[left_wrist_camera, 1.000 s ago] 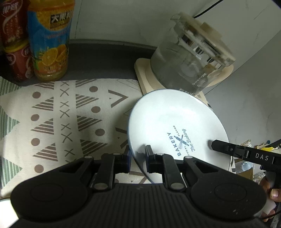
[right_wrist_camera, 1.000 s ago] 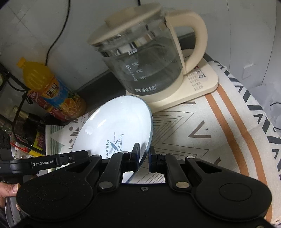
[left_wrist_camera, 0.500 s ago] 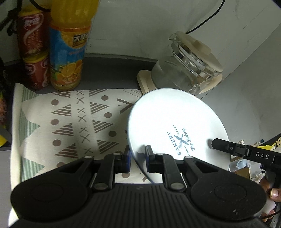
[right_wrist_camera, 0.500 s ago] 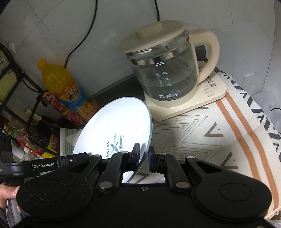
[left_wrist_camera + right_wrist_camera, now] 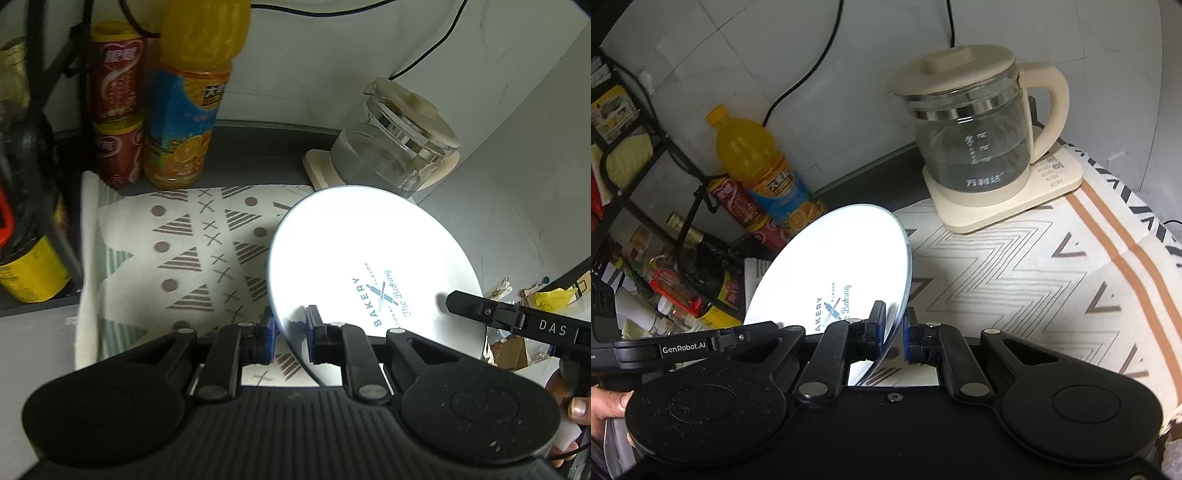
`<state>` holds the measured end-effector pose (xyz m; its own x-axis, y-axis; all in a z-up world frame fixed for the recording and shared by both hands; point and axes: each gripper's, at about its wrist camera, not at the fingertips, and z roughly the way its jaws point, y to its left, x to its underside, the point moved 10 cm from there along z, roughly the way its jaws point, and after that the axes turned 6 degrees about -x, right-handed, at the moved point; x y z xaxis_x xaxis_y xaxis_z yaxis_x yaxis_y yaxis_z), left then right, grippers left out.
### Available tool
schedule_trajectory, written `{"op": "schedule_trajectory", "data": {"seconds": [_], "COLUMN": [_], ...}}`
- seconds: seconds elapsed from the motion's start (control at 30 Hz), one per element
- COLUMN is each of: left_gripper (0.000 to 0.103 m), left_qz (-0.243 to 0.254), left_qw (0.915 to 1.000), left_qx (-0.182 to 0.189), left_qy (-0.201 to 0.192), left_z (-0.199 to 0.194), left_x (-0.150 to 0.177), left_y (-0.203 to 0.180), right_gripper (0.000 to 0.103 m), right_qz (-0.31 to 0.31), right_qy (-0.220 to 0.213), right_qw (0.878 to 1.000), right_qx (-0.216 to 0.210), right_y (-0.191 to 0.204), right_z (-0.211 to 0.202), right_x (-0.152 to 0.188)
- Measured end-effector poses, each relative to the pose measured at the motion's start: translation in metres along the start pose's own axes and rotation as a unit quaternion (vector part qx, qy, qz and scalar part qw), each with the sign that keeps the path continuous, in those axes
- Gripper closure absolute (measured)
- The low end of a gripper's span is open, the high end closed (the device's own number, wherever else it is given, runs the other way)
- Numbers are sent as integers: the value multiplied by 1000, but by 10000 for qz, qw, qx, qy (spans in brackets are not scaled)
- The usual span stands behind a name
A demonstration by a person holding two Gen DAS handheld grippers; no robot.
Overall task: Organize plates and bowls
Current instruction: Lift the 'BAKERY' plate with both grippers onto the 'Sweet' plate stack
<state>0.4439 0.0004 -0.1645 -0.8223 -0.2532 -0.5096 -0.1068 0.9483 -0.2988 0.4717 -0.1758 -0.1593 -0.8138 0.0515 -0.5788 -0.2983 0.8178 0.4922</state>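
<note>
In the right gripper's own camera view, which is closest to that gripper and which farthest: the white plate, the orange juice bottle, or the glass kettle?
1. White plate: clamped at its rim in the right gripper.
2. Orange juice bottle: behind the plate, to the left, by the wall.
3. Glass kettle: at the back right, on its base. It is too close to the bottle to rank surely.

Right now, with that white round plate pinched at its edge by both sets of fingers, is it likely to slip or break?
The white round plate looks rigid and glazed, so probably slippery: the left gripper and right gripper each hold only its thin rim. It hangs tilted above the patterned cloth, so a drop might chip it. It is probably fairly heavy for such narrow grips.
</note>
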Motion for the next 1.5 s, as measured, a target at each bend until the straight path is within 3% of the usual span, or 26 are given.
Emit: {"op": "schedule_trajectory", "data": {"seconds": [0.8, 1.5], "left_gripper": [89, 89], "left_qz": [-206, -340], "left_qw": [9991, 9964], "left_qx": [-345, -524], "left_qy": [123, 567], "left_z": [-40, -34], "left_x": [64, 123], "left_y": [92, 125], "right_gripper": [93, 93], "right_qz": [-192, -281], "right_qy": [295, 829], "right_qw": [9992, 9961], "right_qx": [-170, -73], "right_y": [80, 87], "right_z": [27, 48], "right_x": [83, 150]}}
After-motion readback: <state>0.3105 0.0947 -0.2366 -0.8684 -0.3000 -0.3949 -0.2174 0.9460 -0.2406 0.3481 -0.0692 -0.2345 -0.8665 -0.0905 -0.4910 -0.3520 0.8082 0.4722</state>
